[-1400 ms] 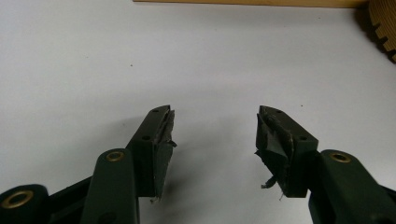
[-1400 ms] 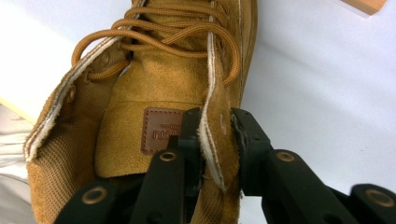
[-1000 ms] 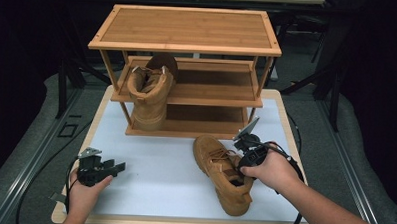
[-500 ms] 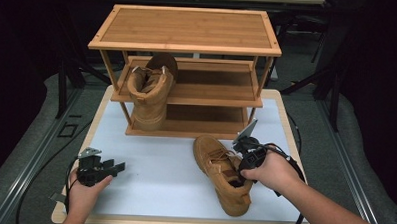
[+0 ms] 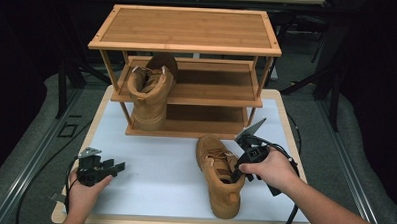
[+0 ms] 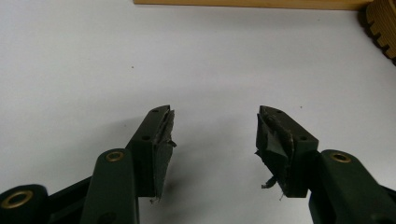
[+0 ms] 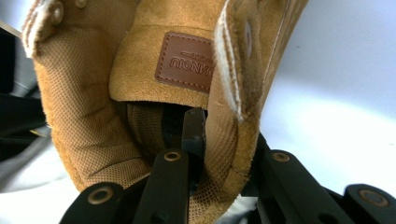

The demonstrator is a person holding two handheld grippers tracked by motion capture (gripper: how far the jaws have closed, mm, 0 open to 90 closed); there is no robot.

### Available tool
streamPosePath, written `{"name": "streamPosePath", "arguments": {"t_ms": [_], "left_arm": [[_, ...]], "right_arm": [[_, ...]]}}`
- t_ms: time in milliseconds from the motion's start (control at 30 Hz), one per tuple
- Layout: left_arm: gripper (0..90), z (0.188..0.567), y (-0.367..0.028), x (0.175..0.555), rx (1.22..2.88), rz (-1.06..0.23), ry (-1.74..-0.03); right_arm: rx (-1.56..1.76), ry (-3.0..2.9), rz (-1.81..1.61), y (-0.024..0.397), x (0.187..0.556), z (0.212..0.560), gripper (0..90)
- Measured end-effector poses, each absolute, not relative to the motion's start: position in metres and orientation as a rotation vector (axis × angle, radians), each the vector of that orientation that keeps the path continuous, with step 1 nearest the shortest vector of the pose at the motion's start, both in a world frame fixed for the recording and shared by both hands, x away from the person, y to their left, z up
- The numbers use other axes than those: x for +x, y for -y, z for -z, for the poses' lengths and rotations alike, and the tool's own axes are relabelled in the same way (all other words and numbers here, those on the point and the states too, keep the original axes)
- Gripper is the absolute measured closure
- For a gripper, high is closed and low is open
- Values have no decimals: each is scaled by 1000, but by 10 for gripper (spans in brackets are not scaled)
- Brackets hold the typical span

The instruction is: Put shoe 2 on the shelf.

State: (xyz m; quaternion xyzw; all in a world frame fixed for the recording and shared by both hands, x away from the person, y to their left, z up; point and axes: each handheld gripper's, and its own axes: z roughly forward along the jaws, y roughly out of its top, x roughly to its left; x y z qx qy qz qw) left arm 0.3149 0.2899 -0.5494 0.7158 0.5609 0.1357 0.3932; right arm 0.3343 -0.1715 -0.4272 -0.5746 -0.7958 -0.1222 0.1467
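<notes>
Right gripper (image 5: 236, 169): jaws had just been closing, one inside the tan boot (image 5: 218, 173), one outside its collar wall.
Boot: on the white table (image 5: 149, 163), before the shoe rack (image 5: 188, 66).
Left gripper (image 5: 115, 165): jaws apart, empty.

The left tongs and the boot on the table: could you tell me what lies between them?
Nothing: in the high view, bare white tabletop separates the left tongs from the boot.

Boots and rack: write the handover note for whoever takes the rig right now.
Right hand-held gripper: jaws have just been closing on the collar wall of the boot on the table, one jaw inside, one outside.
Left hand-held gripper: open, nothing between the jaws, low over the white table.
Done: the other boot stands on the wooden rack.
Left: probably lift the table boot onto the rack beside it.
</notes>
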Motion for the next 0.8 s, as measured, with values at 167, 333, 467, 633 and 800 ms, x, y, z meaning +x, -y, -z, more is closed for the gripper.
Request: {"name": "streamPosePath", "arguments": {"t_ms": [167, 333, 467, 633, 800], "left_arm": [[457, 549, -291, 315, 1814, -343, -1424], [457, 549, -291, 314, 1814, -344, -1424], [457, 549, -291, 314, 1805, -345, -1428], [457, 549, -290, 314, 1808, -343, -1427], [457, 548, -292, 314, 1797, -349, -1429]], "right_arm": [[-1682, 2152, 469, 181, 337, 425, 784], [-1694, 2055, 521, 189, 340, 421, 788], [-1697, 2011, 576, 191, 339, 418, 788], [-1680, 1988, 562, 188, 336, 411, 789], [-1682, 1967, 570, 183, 332, 400, 788]]}}
